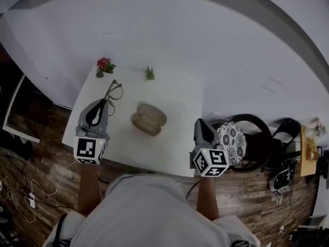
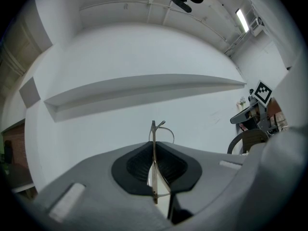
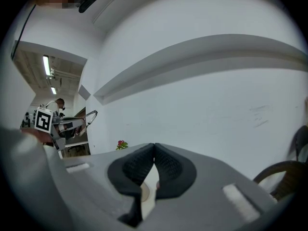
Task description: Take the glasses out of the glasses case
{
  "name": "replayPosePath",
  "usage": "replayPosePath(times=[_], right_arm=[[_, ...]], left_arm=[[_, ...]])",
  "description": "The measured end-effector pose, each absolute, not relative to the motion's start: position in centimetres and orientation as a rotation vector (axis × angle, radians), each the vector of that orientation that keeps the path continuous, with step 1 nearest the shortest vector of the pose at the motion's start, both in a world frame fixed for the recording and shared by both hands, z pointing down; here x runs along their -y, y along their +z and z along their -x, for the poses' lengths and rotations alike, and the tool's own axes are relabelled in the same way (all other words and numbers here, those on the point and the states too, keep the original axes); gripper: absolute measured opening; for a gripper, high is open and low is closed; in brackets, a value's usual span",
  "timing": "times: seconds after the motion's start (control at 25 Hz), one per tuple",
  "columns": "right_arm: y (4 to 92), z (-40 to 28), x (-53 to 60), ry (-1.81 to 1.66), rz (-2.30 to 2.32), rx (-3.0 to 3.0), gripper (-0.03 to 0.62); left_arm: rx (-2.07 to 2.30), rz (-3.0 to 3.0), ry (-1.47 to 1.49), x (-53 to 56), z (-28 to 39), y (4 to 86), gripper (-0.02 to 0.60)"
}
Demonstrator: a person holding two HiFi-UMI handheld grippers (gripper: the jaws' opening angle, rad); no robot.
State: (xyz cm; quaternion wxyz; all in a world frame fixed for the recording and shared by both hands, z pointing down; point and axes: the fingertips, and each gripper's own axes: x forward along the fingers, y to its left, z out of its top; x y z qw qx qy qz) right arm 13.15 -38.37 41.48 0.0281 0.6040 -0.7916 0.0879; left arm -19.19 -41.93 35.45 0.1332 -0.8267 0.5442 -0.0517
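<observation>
On the white table, the tan glasses case lies near the middle; I cannot tell whether its lid is open. My left gripper is shut on thin-framed glasses and holds them left of the case, above the table. In the left gripper view a temple arm of the glasses runs upright between the pressed pads of the left gripper. My right gripper hovers at the table's right front edge. In its own view the right gripper is shut with nothing in it. The left gripper and the glasses show far left there.
A red flower pot and a small green plant stand at the table's far edge. A chair with a patterned cushion sits right of the table, with a black chair beyond. Cables trail over the wooden floor.
</observation>
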Motion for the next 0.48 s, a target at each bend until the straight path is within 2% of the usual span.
replayPosePath(times=[0.48], right_arm=[[40.97, -12.81, 38.99, 0.253, -1.876, 2.442, 0.003]], left_arm=[[-1.594, 2.399, -0.113, 42.51, 20.19, 35.07, 0.025]])
